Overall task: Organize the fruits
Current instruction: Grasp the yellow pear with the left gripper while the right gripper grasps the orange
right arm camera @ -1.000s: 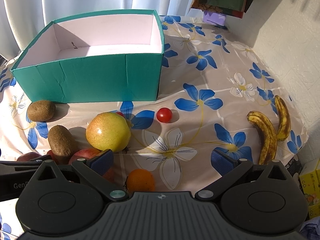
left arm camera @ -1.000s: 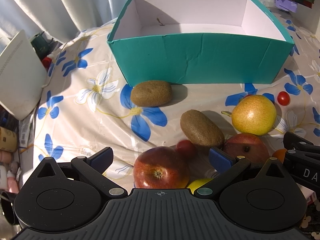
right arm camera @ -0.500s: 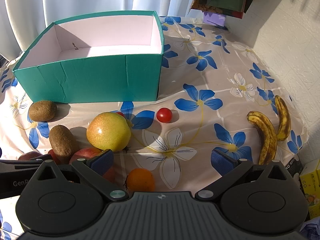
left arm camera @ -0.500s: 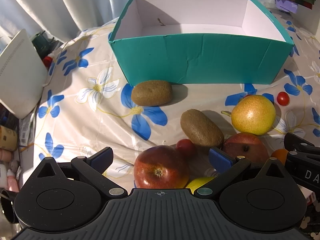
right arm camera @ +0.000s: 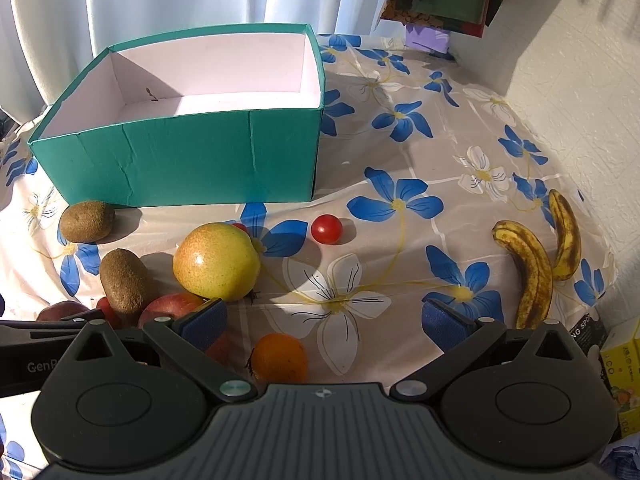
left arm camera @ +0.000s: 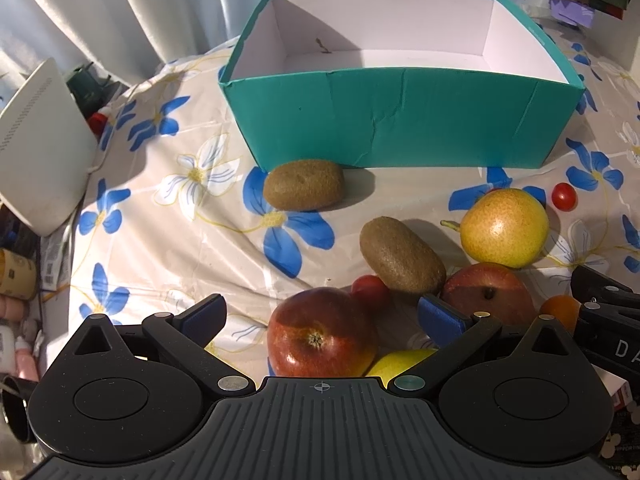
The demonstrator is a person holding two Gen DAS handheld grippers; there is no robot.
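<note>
Teal cardboard is forming the walls of the open box (left arm camera: 400,120), which is sitting farthest ahead of both grippers on the flowered tablecloth (right arm camera: 400,168); its white inside is holding no fruit, only a small dark speck on the floor. Nearer, the yellow pear (right arm camera: 216,261) is lying just ahead of the right gripper's left finger, and a red apple (left arm camera: 320,340) is sitting between the fingers of the left gripper (left arm camera: 322,312), whose jaws are standing spread wide and touching nothing. A second apple (left arm camera: 488,292) is resting just beyond that gripper's right finger, against one kiwi (left arm camera: 400,256), while the other kiwi (left arm camera: 304,185) is lying at the foot of the box. Two spotted bananas (right arm camera: 532,268) are lying ahead-right of the right gripper (right arm camera: 324,320), which is also gaping open and empty, with a small orange (right arm camera: 278,356) sitting between its fingers. A cherry tomato (right arm camera: 326,229) is lying ahead of it, apart from the rest.
</note>
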